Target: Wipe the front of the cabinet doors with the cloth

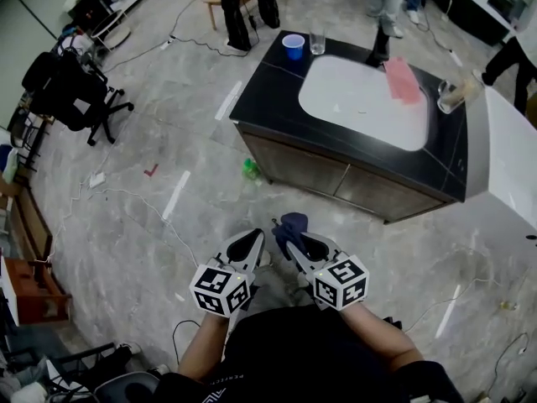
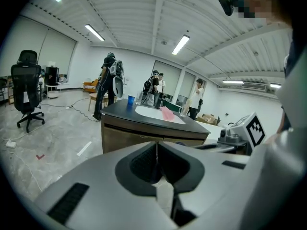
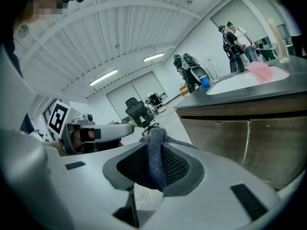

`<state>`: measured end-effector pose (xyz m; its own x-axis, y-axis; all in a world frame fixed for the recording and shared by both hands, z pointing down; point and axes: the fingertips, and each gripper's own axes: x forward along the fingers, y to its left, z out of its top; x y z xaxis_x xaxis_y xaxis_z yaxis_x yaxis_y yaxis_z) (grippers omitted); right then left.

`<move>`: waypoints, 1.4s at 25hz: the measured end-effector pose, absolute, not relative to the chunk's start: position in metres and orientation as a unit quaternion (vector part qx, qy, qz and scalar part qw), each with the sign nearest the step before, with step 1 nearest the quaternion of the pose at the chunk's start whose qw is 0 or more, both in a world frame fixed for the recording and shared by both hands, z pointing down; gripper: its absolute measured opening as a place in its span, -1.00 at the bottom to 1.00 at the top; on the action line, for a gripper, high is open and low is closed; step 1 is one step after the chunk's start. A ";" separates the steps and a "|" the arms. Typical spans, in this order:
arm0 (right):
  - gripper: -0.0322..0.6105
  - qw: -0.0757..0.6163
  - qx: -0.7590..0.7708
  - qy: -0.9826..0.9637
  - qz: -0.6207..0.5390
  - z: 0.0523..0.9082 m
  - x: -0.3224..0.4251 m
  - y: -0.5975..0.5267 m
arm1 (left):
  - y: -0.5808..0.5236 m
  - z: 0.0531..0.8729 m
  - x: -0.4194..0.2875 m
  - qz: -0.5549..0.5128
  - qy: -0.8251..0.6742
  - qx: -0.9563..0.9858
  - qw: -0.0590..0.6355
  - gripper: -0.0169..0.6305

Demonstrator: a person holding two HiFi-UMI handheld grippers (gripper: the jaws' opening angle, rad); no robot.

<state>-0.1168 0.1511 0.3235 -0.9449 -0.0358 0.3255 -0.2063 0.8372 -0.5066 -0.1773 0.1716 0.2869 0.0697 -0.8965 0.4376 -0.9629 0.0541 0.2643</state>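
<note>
Right tool [image 3: 156,150]: jaws pressed onto a dark blue-grey cloth [image 3: 154,159], which bunches between the pads and pokes out past the tips

Left tool [image 2: 157,150]: jaws pressed together with nothing between them, held just beside the right tool, on its left, at about the same height

Cloth: pinched in the right tool, in the air over the floor [image 1: 168,141] and touching nothing else

Ahead of both tools: the cabinet doors [image 1: 336,179], two brown wood-grain fronts side by side, well apart from the tools; from the right tool they lie ahead and off to its right

Above the doors: a black tabletop [image 1: 268,78] with a white sink basin [image 1: 365,99] set into it

On the tabletop: a blue cup [image 1: 293,46] and a clear glass [image 1: 317,42] at the far left corner as seen from the tools, and a pink rag [image 1: 402,80] across the basin's far rim

Floor between tools and doors: grey stone-look tiles with a green bottle [image 1: 250,169] by the cabinet's near left corner, ahead of the left tool

Further out: an office chair [image 1: 71,91] far to the left, and people standing beyond the cabinet

Done so far: the cloth is held and pointed toward the cabinet, and I judge nothing more is done

Left to do: all the wiping, by my reading; the gap to the doors has to be closed, the cloth laid flat on one front and swept across it, then the other front done

Watch for: the cloth is a tight wad, so only a little of it may meet the wood
</note>
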 end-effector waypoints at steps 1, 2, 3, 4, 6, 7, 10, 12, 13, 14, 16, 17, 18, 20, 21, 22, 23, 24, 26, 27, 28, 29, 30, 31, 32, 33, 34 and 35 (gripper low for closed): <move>-0.57 0.154 0.065 -0.945 0.281 0.325 -0.120 0.149 | 0.170 0.288 -0.179 0.063 -0.679 0.685 0.257 -0.90; -0.57 0.154 0.066 -0.945 0.283 0.326 -0.123 0.146 | 0.168 0.288 -0.182 0.061 -0.679 0.685 0.258 -0.90; -0.57 0.152 0.066 -0.945 0.282 0.325 -0.128 0.144 | 0.168 0.289 -0.186 0.061 -0.679 0.685 0.257 -0.90; -0.57 0.151 0.066 -0.946 0.279 0.324 -0.133 0.142 | 0.167 0.290 -0.192 0.063 -0.679 0.685 0.255 -0.90; -0.57 0.150 0.068 -0.948 0.272 0.323 -0.144 0.139 | 0.164 0.292 -0.205 0.064 -0.680 0.686 0.251 -0.90; -0.57 0.151 0.069 -0.949 0.269 0.323 -0.149 0.138 | 0.162 0.293 -0.212 0.065 -0.680 0.687 0.248 -0.90; -0.57 0.156 0.082 -0.947 0.268 0.326 -0.166 0.134 | 0.155 0.294 -0.234 0.066 -0.678 0.691 0.242 -0.90; -0.57 0.156 0.096 -0.944 0.275 0.327 -0.180 0.129 | 0.149 0.293 -0.248 0.065 -0.670 0.698 0.242 -0.90; -0.57 0.155 0.103 -0.942 0.279 0.327 -0.188 0.126 | 0.146 0.292 -0.255 0.062 -0.666 0.702 0.243 -0.90; -0.57 0.155 0.110 -0.941 0.282 0.328 -0.196 0.123 | 0.143 0.291 -0.263 0.059 -0.662 0.706 0.244 -0.90; -0.57 0.156 0.122 -0.937 0.288 0.333 -0.213 0.118 | 0.137 0.291 -0.279 0.055 -0.654 0.713 0.247 -0.90; -0.57 0.157 0.128 -0.935 0.291 0.336 -0.221 0.116 | 0.136 0.292 -0.288 0.056 -0.649 0.716 0.250 -0.90; -0.57 0.158 0.134 -0.933 0.294 0.339 -0.228 0.116 | 0.135 0.295 -0.297 0.059 -0.645 0.719 0.252 -0.90; -0.57 0.164 0.145 -0.930 0.296 0.347 -0.242 0.114 | 0.133 0.302 -0.317 0.068 -0.639 0.723 0.255 -0.90; -0.57 0.170 0.151 -0.928 0.296 0.351 -0.248 0.113 | 0.131 0.307 -0.326 0.074 -0.635 0.724 0.257 -0.90; -0.57 0.175 0.157 -0.926 0.296 0.356 -0.253 0.112 | 0.129 0.312 -0.334 0.079 -0.631 0.726 0.260 -0.90; -0.57 0.180 0.162 -0.924 0.295 0.360 -0.259 0.109 | 0.126 0.317 -0.342 0.083 -0.626 0.729 0.263 -0.90; -0.57 0.184 0.167 -0.923 0.293 0.363 -0.264 0.107 | 0.123 0.323 -0.348 0.087 -0.621 0.732 0.267 -0.90; -0.57 0.189 0.177 -0.921 0.291 0.369 -0.272 0.101 | 0.117 0.335 -0.357 0.094 -0.609 0.738 0.274 -0.90; -0.57 0.190 0.181 -0.920 0.290 0.372 -0.276 0.098 | 0.113 0.340 -0.360 0.095 -0.604 0.741 0.277 -0.90; -0.57 0.191 0.186 -0.919 0.289 0.374 -0.279 0.094 | 0.110 0.345 -0.363 0.097 -0.600 0.744 0.279 -0.90; -0.57 0.192 0.191 -0.918 0.289 0.376 -0.283 0.091 | 0.106 0.349 -0.365 0.098 -0.595 0.746 0.282 -0.90; -0.57 0.192 0.197 -0.917 0.288 0.378 -0.286 0.089 | 0.102 0.354 -0.367 0.101 -0.590 0.748 0.285 -0.90; -0.57 0.194 0.202 -0.916 0.287 0.381 -0.288 0.085 | 0.098 0.358 -0.368 0.104 -0.585 0.751 0.287 -0.90; -0.57 0.197 0.207 -0.915 0.285 0.384 -0.290 0.082 | 0.093 0.362 -0.369 0.105 -0.580 0.754 0.289 -0.90; -0.57 0.200 0.211 -0.914 0.282 0.388 -0.292 0.078 | 0.089 0.367 -0.369 0.106 -0.576 0.758 0.289 -0.90; -0.57 0.204 0.215 -0.913 0.279 0.391 -0.295 0.076 | 0.085 0.371 -0.370 0.107 -0.572 0.760 0.289 -0.90; -0.57 0.206 0.219 -0.913 0.277 0.394 -0.298 0.075 | 0.081 0.376 -0.373 0.108 -0.570 0.761 0.290 -0.90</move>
